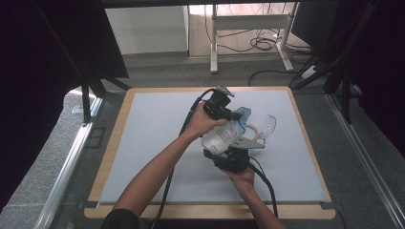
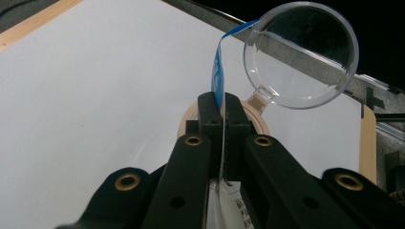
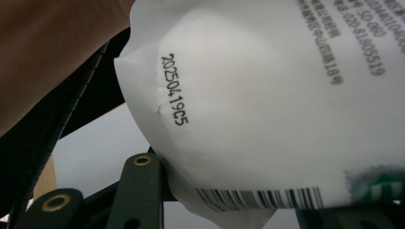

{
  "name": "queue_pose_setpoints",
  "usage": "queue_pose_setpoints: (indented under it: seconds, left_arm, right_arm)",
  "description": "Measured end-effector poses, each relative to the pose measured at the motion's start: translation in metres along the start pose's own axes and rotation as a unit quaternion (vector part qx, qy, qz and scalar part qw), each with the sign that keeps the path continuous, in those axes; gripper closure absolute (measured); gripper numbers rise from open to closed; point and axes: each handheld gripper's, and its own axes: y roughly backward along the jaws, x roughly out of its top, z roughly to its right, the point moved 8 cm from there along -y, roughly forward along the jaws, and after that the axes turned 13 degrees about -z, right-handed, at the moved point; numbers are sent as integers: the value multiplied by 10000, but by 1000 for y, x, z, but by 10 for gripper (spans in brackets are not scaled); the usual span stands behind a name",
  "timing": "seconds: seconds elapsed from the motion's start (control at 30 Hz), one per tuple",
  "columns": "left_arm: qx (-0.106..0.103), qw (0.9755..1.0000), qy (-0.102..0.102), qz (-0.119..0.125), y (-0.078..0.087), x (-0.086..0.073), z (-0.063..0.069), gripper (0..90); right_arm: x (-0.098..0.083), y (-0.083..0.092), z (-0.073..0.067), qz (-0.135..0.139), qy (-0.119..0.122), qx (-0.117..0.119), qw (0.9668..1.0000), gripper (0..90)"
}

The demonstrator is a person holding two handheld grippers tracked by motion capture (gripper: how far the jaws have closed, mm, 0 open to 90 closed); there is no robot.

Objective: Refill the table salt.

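Note:
A white pouch with black print, a barcode and a blue top edge hangs tilted above the grey mat, held between both grippers. My left gripper is shut on the thin blue edge, its jaws pinched together around it. From below, my right gripper is shut on the bulging lower body of the pouch, with one finger pressed against its side. Just right of the pouch stands a clear round plastic cup, tilted on a beige ring.
The mat lies on a wooden-edged board. Black frame posts stand at the far left and right corners. Metal rails run along both sides. Cables trail from both grippers toward the near edge.

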Motion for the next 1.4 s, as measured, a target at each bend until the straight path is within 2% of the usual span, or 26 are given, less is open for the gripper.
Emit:
queue_pose_setpoints:
  seconds: [0.5,1.4]
  left_arm:
    - [7,10000,-32,-63,-3,3,1,900]
    - [-26,9999,-25,-118,-5,3,-1,899]
  right_arm:
    - [3,3,1,80,-39,-2,10000,589]
    - [1,2,1,55,-58,18,10000,591]
